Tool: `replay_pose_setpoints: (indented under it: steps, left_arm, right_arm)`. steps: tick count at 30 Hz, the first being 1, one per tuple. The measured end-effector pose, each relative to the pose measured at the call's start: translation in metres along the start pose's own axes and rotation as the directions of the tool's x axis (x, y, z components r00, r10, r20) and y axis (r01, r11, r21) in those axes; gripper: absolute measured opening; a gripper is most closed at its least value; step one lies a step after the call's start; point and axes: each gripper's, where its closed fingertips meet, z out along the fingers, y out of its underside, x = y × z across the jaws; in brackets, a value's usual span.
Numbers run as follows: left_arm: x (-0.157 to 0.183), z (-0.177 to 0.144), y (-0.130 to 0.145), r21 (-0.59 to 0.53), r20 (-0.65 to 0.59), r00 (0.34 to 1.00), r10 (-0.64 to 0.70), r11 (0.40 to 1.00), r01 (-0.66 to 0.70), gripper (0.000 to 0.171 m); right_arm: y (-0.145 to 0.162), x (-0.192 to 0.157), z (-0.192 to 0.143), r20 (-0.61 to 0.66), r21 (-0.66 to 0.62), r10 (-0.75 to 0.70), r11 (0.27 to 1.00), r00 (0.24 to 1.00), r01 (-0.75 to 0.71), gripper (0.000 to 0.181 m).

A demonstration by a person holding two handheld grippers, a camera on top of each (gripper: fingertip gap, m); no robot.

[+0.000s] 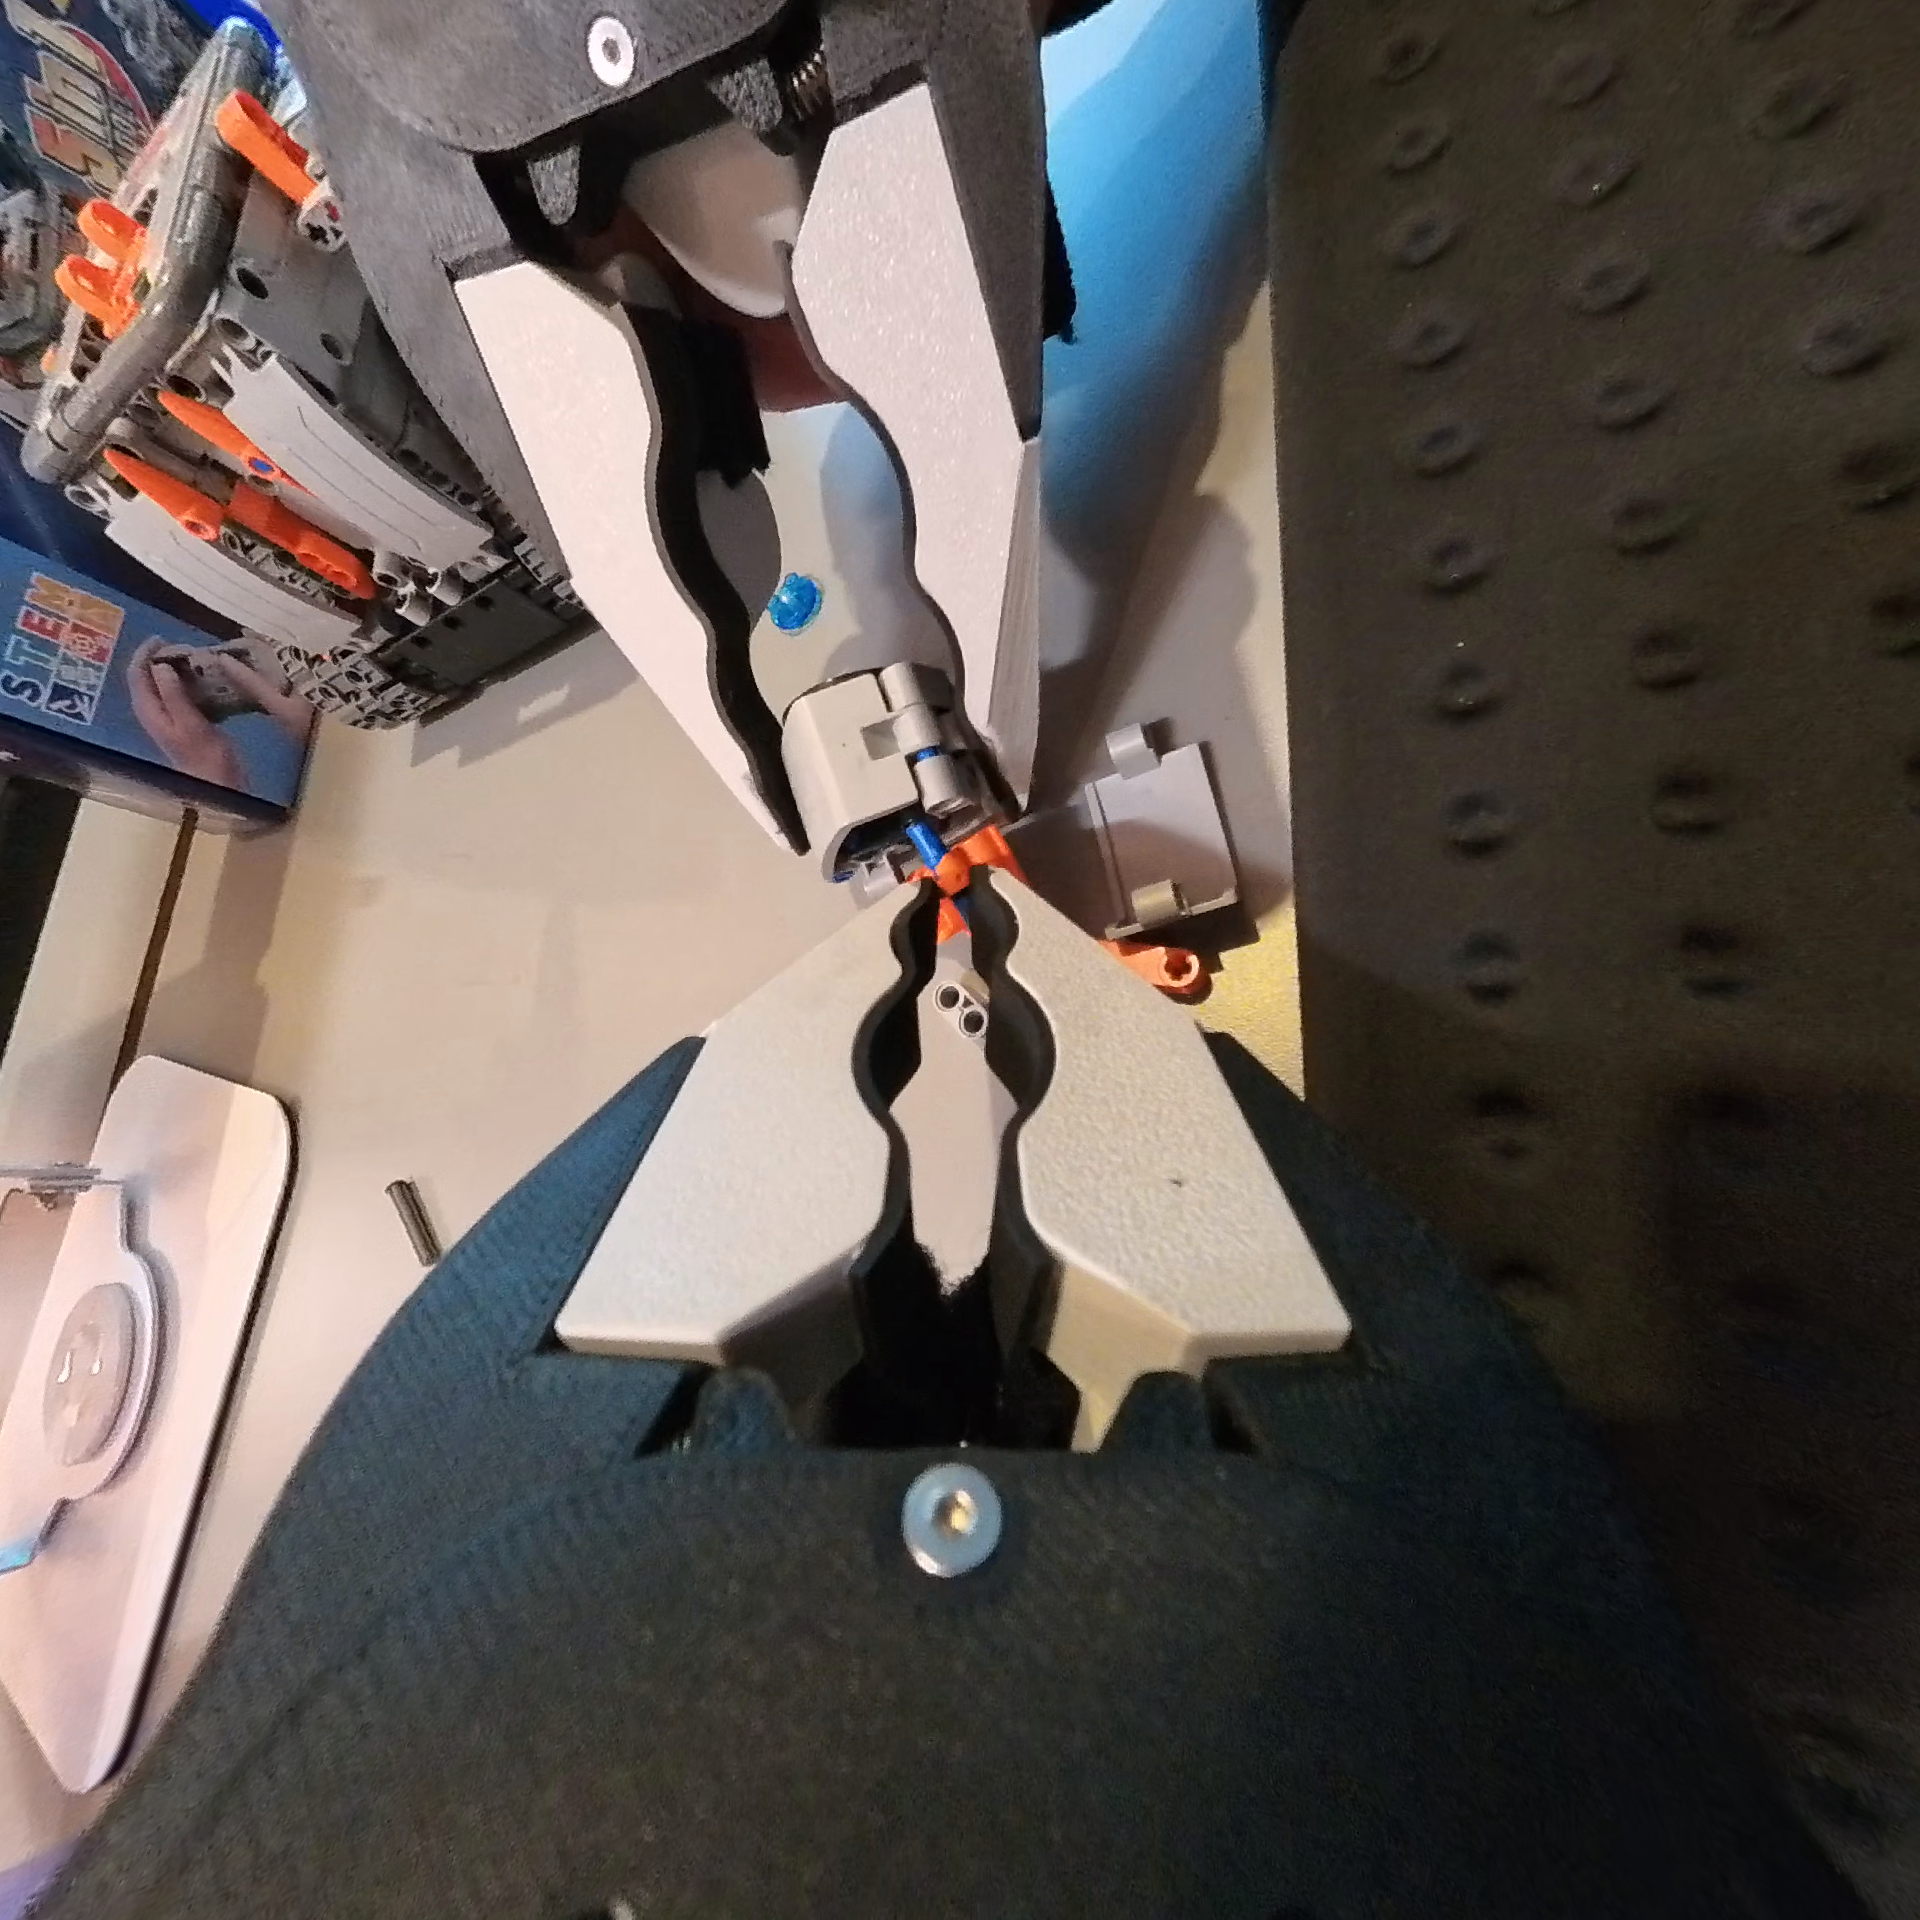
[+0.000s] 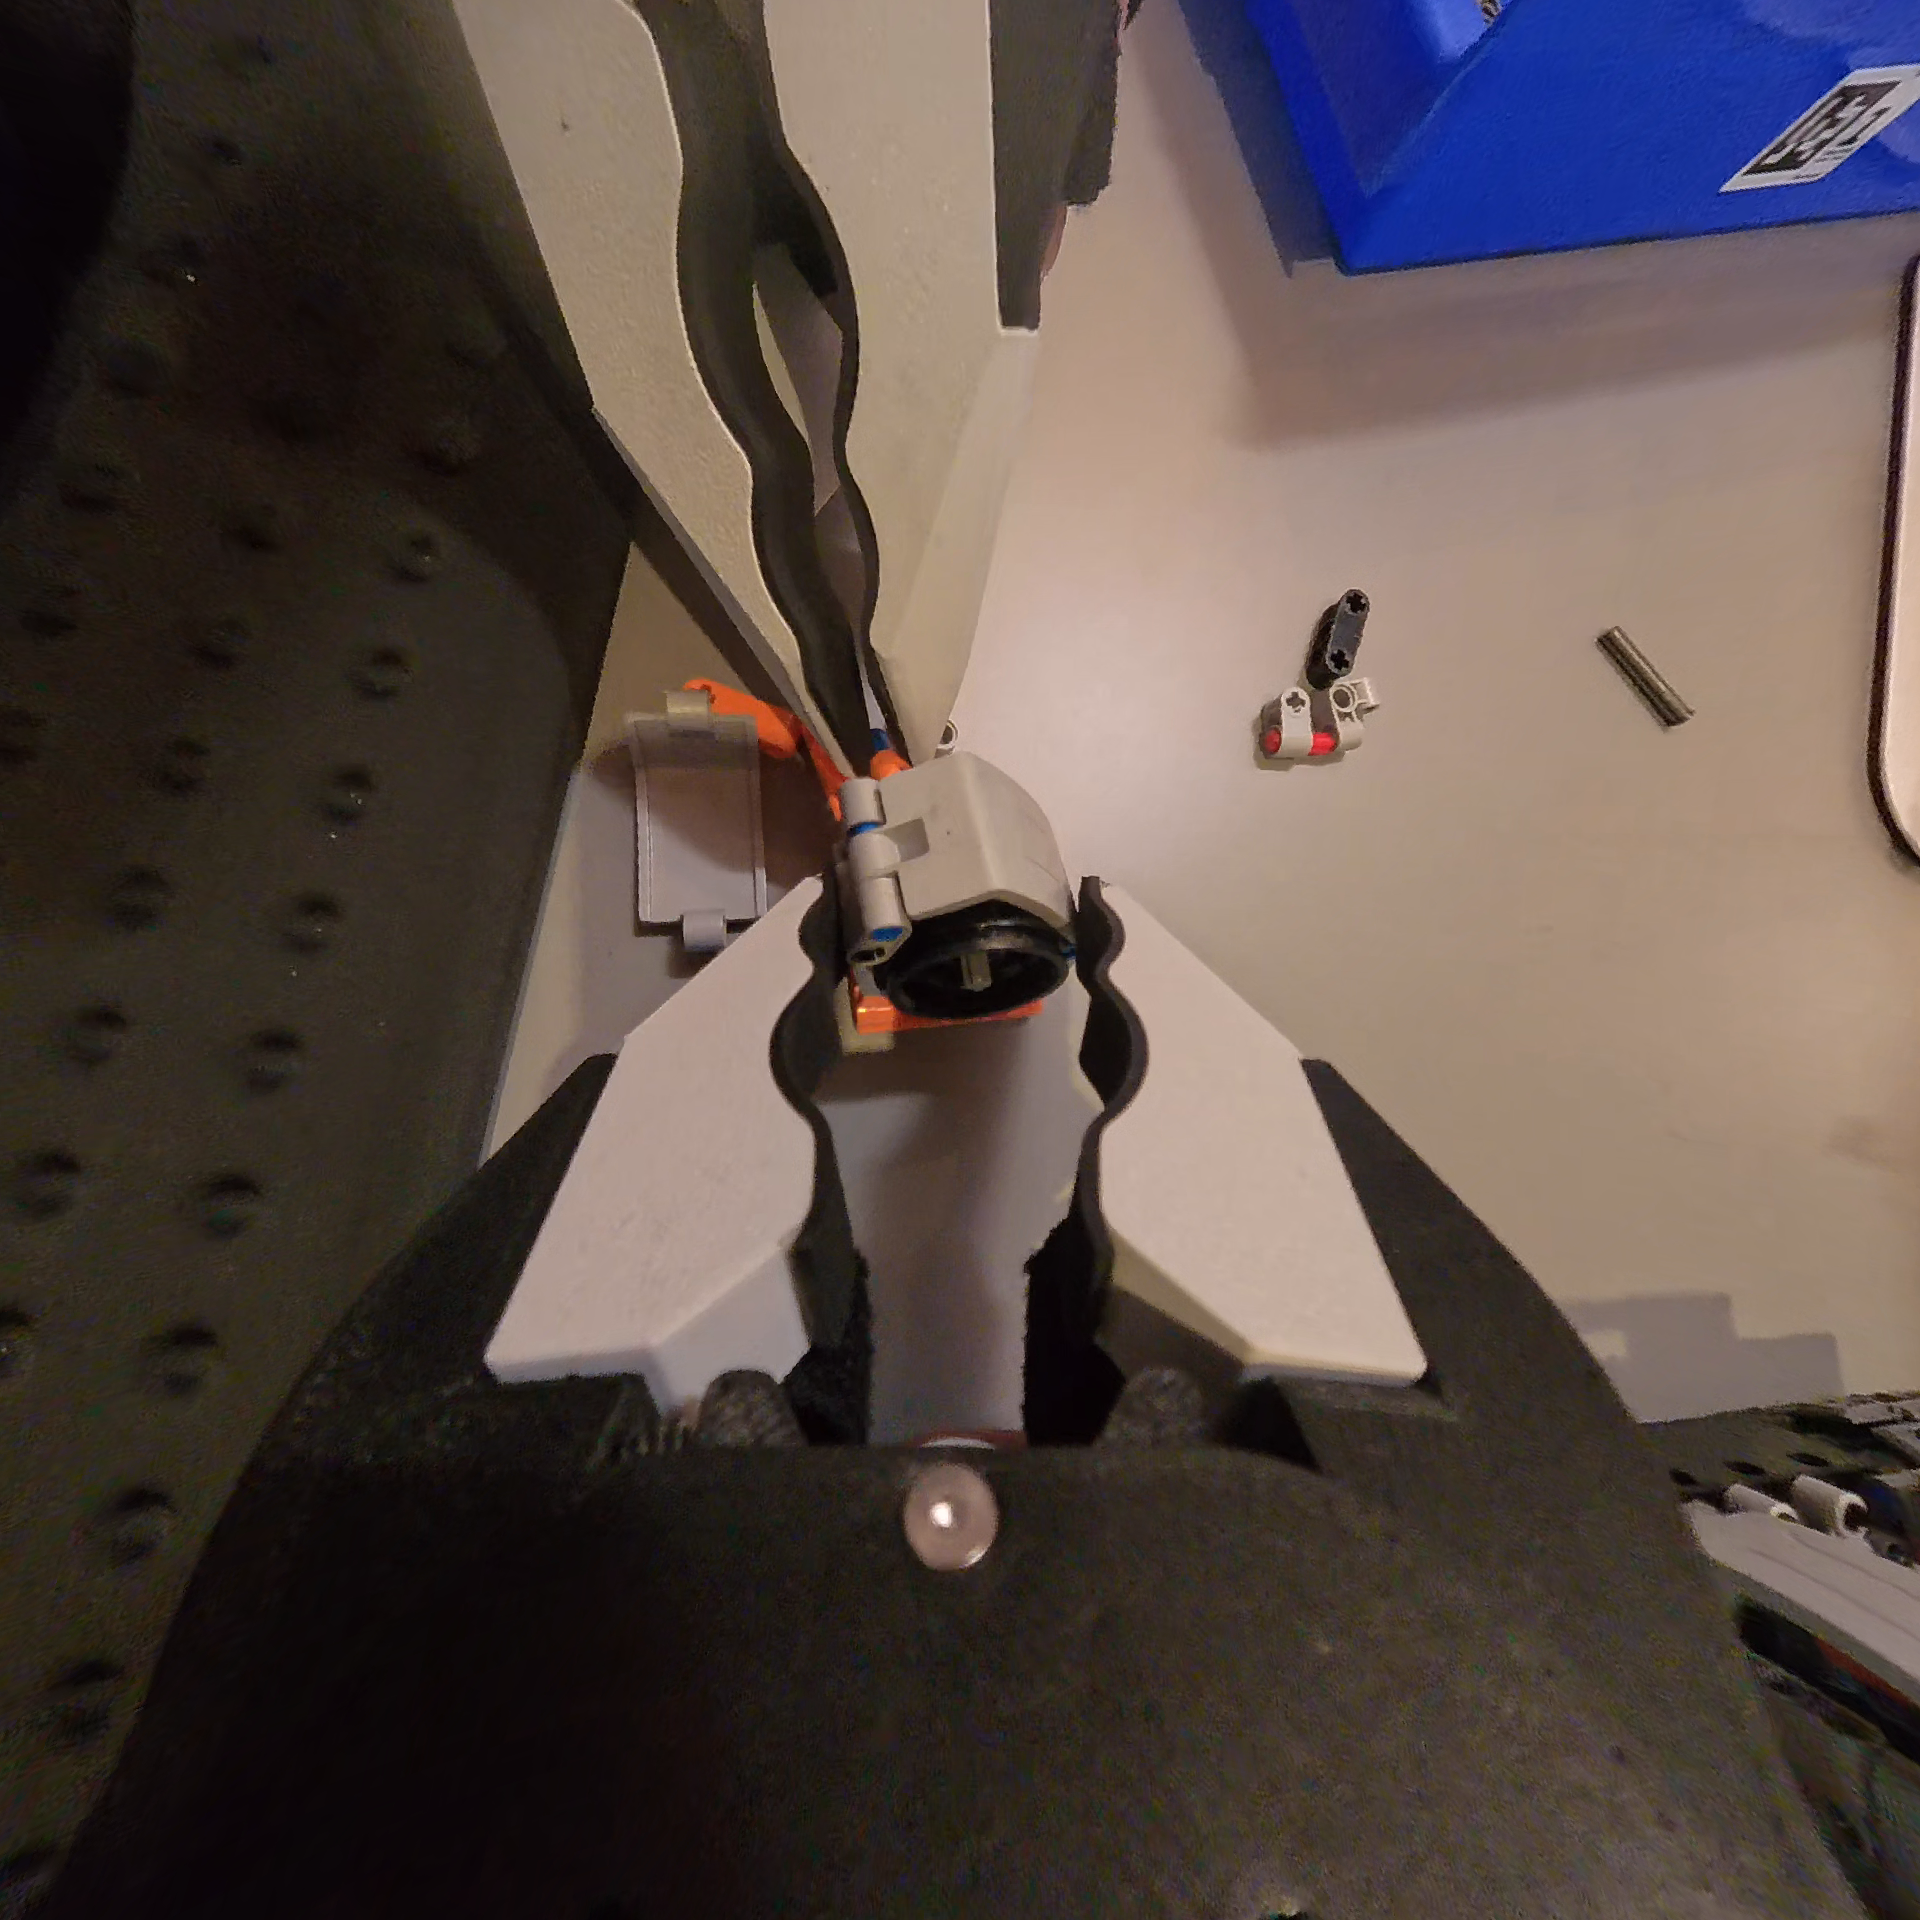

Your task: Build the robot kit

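Left wrist view: the left gripper (image 1: pixel 961 914) pinches an orange-and-blue pin cluster (image 1: pixel 956 868) at its tips, meeting the grey motor block (image 1: pixel 868 764) held by the right gripper (image 1: pixel 899 821). A grey flat panel (image 1: pixel 1169 831) lies just beside them on the worktop (image 1: pixel 520 883).

Right wrist view: the right gripper (image 2: pixel 951 935) clamps the motor block (image 2: pixel 961 842); a small grey-and-red connector (image 2: pixel 1311 722) sits well apart.

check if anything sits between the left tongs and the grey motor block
Only a small orange plastic connector with a thin blue pin, pinched in the left tongs, meets the boxy grey plastic motor block in the right tongs. Nothing else visible.
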Motion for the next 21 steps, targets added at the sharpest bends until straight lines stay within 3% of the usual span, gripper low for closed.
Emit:
replay_pose_setpoints:
  steps: [11, 21]
  left_arm:
    - [0.0024, 0.0012, -0.0002, -0.006, -0.009, 1.000, 0.005, 1.000, -0.005, 0.002]
    - [0.0046, 0.0002, -0.0036, 0.023, -0.029, 0.999, -0.013, 1.000, 0.014, 0.002]
  right_arm:
    - [0.0030, 0.0003, 0.0006, -0.045, -0.131, -0.124, 0.984, 0.991, 0.118, 0.041]
    - [0.0071, -0.0031, 0.0059, 0.000, -0.141, -0.149, 0.979, 0.989, 0.148, 0.041]
